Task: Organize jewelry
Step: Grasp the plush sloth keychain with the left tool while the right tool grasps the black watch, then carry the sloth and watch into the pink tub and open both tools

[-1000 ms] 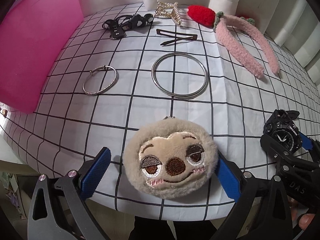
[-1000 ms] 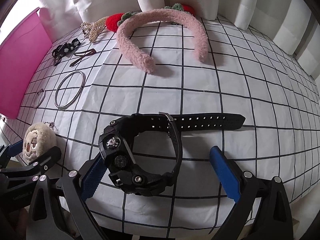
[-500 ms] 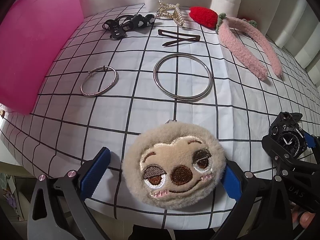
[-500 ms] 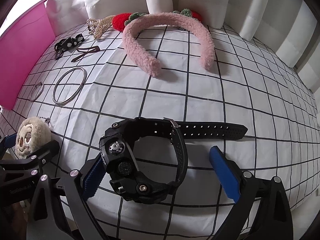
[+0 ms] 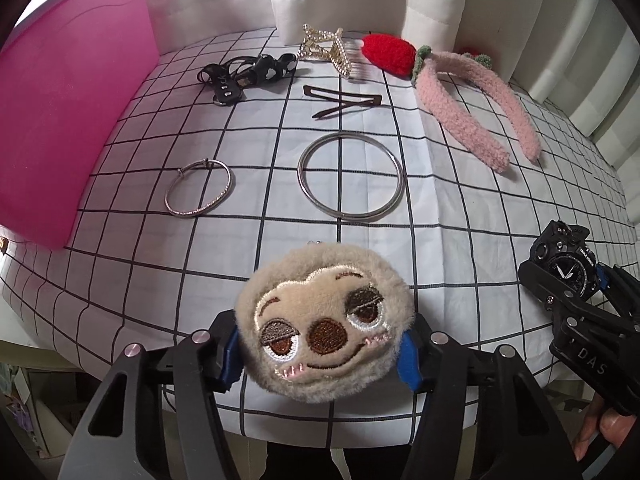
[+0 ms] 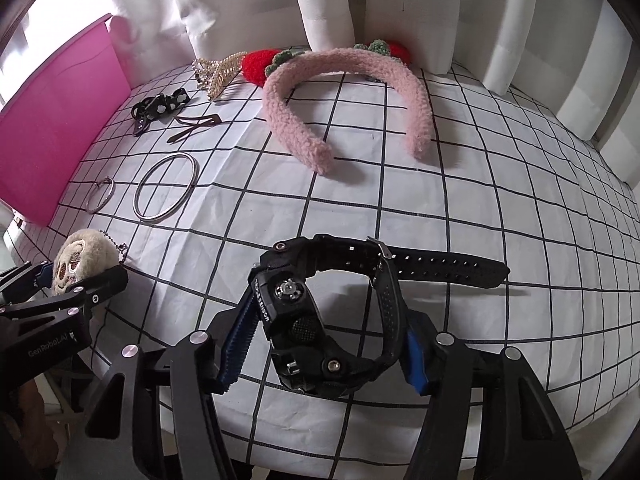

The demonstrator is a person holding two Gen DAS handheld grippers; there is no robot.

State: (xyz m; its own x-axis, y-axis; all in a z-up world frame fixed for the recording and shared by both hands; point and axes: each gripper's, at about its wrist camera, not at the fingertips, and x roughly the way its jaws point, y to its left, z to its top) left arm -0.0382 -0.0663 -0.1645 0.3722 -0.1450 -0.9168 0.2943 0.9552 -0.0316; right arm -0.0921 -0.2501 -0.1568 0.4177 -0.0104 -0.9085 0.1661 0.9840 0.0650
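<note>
Plush sloth charm (image 5: 324, 322): sitting at the near edge of the checked worktop (image 5: 120, 264), face up, its bead chain (image 6: 120, 249) trailing toward the far edge.
Left claw (image 5: 320, 354): clenching on the charm, one blue pad pressing into the fur at either side.
Black watch (image 6: 320, 320): lying on its side at the near edge, toward the right corner, its free strap running off to the right, along the edge.
Right claw (image 6: 324, 354): closing across the watch case and buckled loop, pads touching both sides, so it is grasping the watch.
Deciding relation: each item is lying directly between its own claw's pads, so each hand is taking the nearer piece, neither crossing.
Outward: large ring (image 5: 350, 178) and small bangle (image 5: 199, 187) are resting mid-worktop; hair clips (image 5: 248, 74) and pink headband (image 5: 476, 110) are lying along the far edge.
Pink box (image 5: 68, 120): standing at the left edge, probably the destination.
</note>
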